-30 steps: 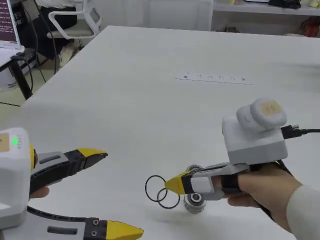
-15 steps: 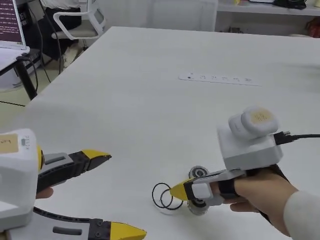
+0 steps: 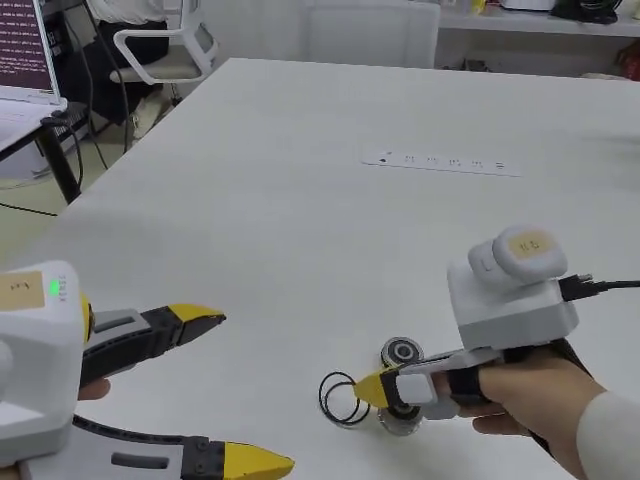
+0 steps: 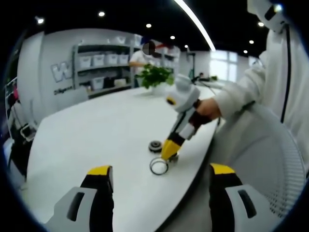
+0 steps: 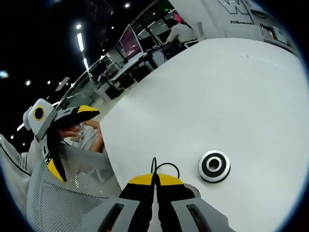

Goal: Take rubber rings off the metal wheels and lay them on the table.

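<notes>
While left gripper (image 3: 256,392) gapes, right gripper (image 5: 154,178) pinches a rubber ring (image 5: 167,164).

- A metal wheel (image 3: 402,424) lies mostly under the right hand-held gripper (image 3: 365,390); in the head view just its lower rim shows.
- The rubber rings (image 3: 338,398) pass beneath the yellow tips; whether the closed jaws pinch one cannot be told.
- The left hand-held gripper (image 3: 255,392) is cut off by the left and bottom edges.
- The text on the laptop screen (image 3: 25,50) is too small to read.
</notes>
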